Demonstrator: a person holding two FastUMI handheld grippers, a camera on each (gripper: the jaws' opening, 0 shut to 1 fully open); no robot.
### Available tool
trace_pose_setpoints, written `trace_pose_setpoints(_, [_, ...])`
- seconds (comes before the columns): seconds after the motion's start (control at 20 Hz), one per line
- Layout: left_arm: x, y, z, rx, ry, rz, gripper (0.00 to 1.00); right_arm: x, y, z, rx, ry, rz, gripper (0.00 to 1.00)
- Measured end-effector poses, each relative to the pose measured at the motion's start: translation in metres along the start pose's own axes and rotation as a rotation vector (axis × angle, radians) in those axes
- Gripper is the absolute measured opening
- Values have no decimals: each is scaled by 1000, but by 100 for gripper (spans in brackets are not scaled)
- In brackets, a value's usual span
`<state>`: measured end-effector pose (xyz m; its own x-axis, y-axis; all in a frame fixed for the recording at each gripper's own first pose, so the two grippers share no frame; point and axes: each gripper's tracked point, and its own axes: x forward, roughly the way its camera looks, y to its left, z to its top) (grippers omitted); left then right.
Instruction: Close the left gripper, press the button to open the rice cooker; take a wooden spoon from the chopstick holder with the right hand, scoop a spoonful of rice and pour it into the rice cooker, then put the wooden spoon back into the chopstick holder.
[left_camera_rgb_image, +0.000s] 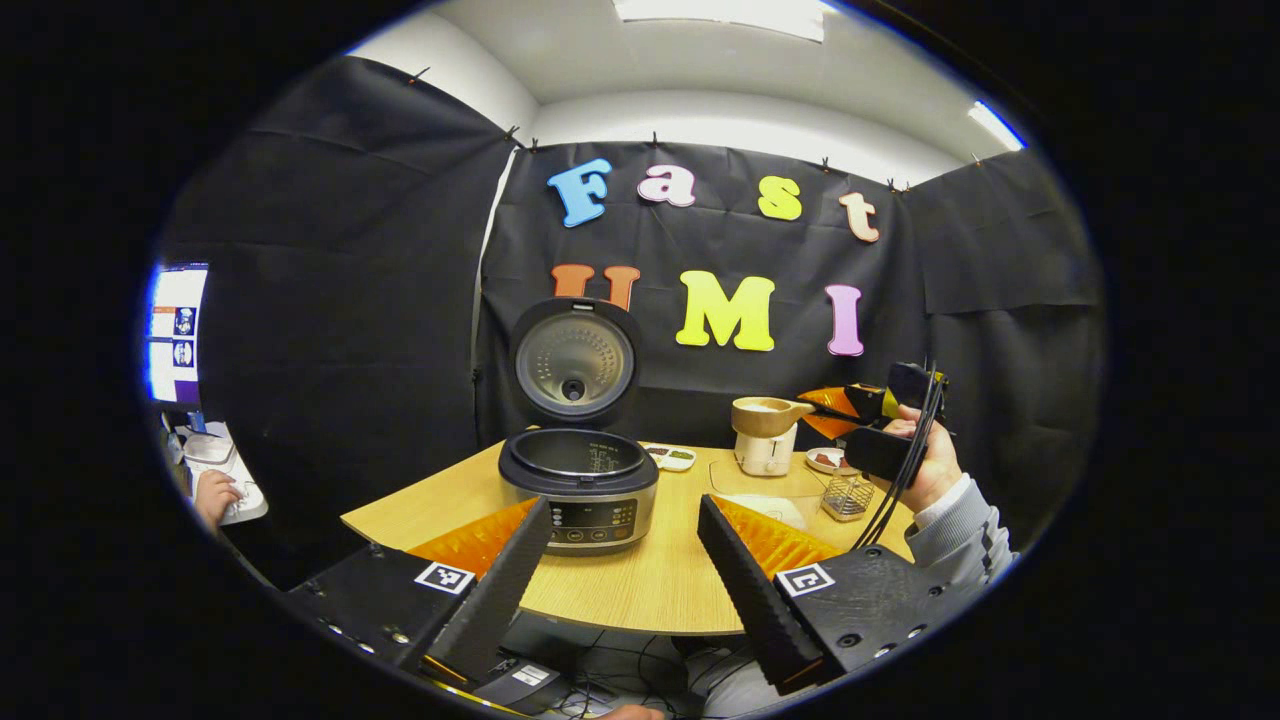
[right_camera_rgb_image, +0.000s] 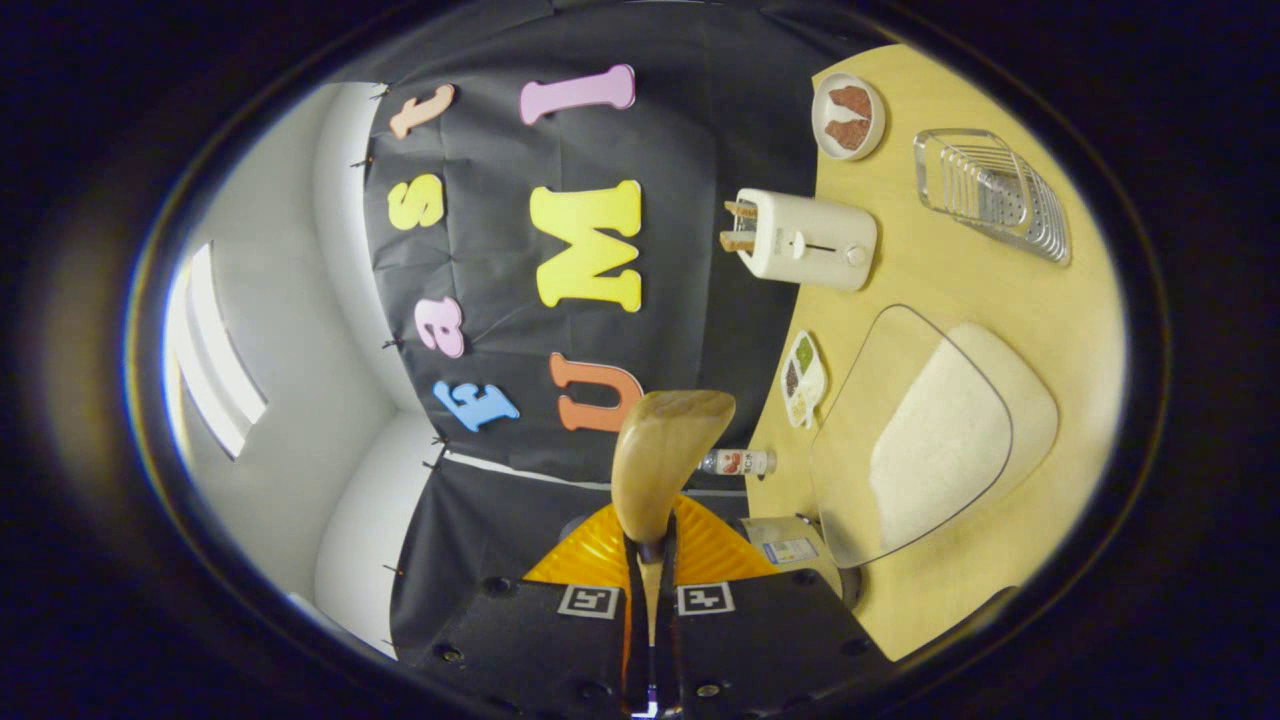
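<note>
**Spoon loaded and held above the table, cooker lid up**

Black cloth walls close in a booth around a pale wooden table (left_camera_rgb_image: 640, 590). Seen in the right gripper view, the right gripper (right_camera_rgb_image: 650, 560) has its two fingers pressed together on the handle of the wooden spoon (right_camera_rgb_image: 665, 455), whose bowl juts straight out ahead of the tips. In the left gripper view that same gripper sits in a hand (left_camera_rgb_image: 935, 460) at the right, holding the spoon level in the air with white rice (left_camera_rgb_image: 762, 406) heaped in the bowl, just above the toaster (left_camera_rgb_image: 765, 450). A wire chopstick holder (left_camera_rgb_image: 848, 494) stands on the table below the hand, with a small dish (left_camera_rgb_image: 826, 461) beside it.

The left gripper (left_camera_rgb_image: 620, 560) hangs spread wide with nothing between its fingers, well short of the rice cooker (left_camera_rgb_image: 580, 490), which stands directly ahead of it. The cooker's lid (left_camera_rgb_image: 575, 362) is raised upright, and the inner pot lies exposed. The spoon is off to the cooker's right, apart from it. A divided dish (left_camera_rgb_image: 672, 458) lies behind the cooker.
</note>
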<state>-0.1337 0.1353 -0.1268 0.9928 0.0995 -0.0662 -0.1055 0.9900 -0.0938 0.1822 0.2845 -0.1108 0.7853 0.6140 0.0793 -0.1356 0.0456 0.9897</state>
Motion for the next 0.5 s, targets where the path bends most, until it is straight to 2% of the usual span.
trace_pose_setpoints(0.2, [-13,24,0,-6,-14,33,94,22,26,-45,-72,44,4,8])
trace_pose_setpoints(0.25, [-15,28,0,-10,-15,33,94,27,31,-56,-96,58,-2,3])
trace_pose_setpoints(0.3, [-17,31,-2,-9,-14,34,95,34,35,-68,-121,72,-7,8])
trace_pose_setpoints(0.5, [-22,43,-6,15,-16,43,94,61,43,-111,-219,116,-41,8])
